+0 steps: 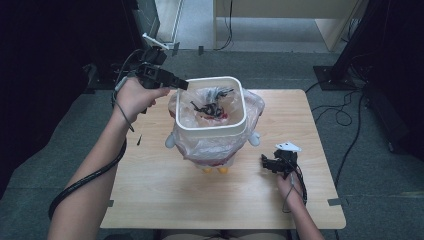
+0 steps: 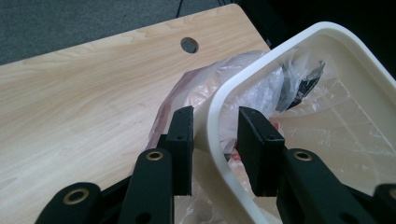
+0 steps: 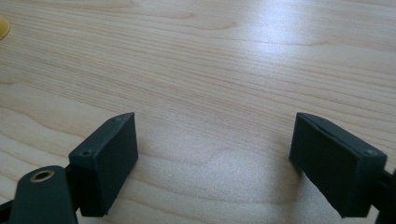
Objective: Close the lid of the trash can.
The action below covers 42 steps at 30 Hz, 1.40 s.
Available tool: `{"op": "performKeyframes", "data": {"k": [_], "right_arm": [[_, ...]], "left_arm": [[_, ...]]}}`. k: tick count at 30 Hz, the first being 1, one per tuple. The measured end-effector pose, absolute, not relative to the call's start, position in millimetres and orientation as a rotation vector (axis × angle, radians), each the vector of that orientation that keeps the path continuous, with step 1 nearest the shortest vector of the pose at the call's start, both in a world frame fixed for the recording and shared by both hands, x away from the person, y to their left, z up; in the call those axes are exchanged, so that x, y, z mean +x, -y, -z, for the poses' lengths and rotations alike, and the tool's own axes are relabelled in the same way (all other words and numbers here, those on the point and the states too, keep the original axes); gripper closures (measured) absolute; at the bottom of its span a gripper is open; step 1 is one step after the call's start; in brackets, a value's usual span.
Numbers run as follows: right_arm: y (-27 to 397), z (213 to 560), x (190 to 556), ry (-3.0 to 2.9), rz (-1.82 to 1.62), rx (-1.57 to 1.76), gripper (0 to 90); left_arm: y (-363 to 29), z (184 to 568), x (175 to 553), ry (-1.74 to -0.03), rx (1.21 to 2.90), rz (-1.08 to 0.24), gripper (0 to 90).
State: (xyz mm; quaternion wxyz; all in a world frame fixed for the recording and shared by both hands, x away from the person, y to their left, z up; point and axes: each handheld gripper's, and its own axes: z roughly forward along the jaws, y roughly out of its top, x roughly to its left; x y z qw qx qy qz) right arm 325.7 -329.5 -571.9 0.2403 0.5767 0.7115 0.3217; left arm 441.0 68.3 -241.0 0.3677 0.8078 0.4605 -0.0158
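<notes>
A white square bin (image 1: 210,129) lined with a clear plastic bag (image 1: 255,107) stands in the middle of the wooden table (image 1: 165,200). Black scraps (image 1: 210,106) lie inside the bag. My left gripper (image 1: 182,84) is at the bin's far left corner. In the left gripper view its jaws (image 2: 215,116) straddle the bin's rim (image 2: 327,32), one pad outside against the wall, the other inside with a sliver of bag (image 2: 261,88) between pad and rim. My right gripper (image 1: 264,161) rests low at the table's right, open, with bare wood between its jaws (image 3: 215,135).
The bin has small white stubs on its sides and yellow feet (image 1: 215,170) at its base. A small dark scrap (image 1: 138,141) lies on the table at the left. The table has a round hole (image 2: 189,45). Cables (image 1: 345,115) trail on the floor at the right.
</notes>
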Motion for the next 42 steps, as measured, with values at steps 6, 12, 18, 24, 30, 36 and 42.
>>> {"op": "performKeyframes", "data": {"k": [6,12,18,24,30,36,42], "right_arm": [[329.4,571.9,325.7,-1.947,-0.88,1.578,14.9],[329.5,571.9,325.7,-1.947,-0.881,1.577,14.9],[329.5,571.9,325.6,-1.947,-0.881,1.578,14.9],[329.5,571.9,325.6,-1.947,-0.88,1.578,14.9],[329.5,571.9,325.5,-1.947,-0.88,1.578,14.9],[329.5,571.9,325.5,-1.946,-0.88,1.578,14.9],[329.5,571.9,325.5,-1.946,-0.88,1.578,14.9]], "left_arm": [[-68.8,242.6,439.9,-1.175,2.089,0.024,63.2],[-80.9,242.1,441.9,-1.144,2.051,-0.015,52.9],[-95.1,239.8,442.5,-1.13,2.023,-0.076,42.7],[-108.3,240.0,441.5,-1.12,2.005,-0.111,39.3],[-120.3,245.6,443.0,-1.118,1.989,-0.128,38.1],[-132.9,254.1,443.6,-1.114,1.959,-0.153,36.7],[-141.3,265.9,443.2,-1.114,1.969,-0.162,34.7]]}}
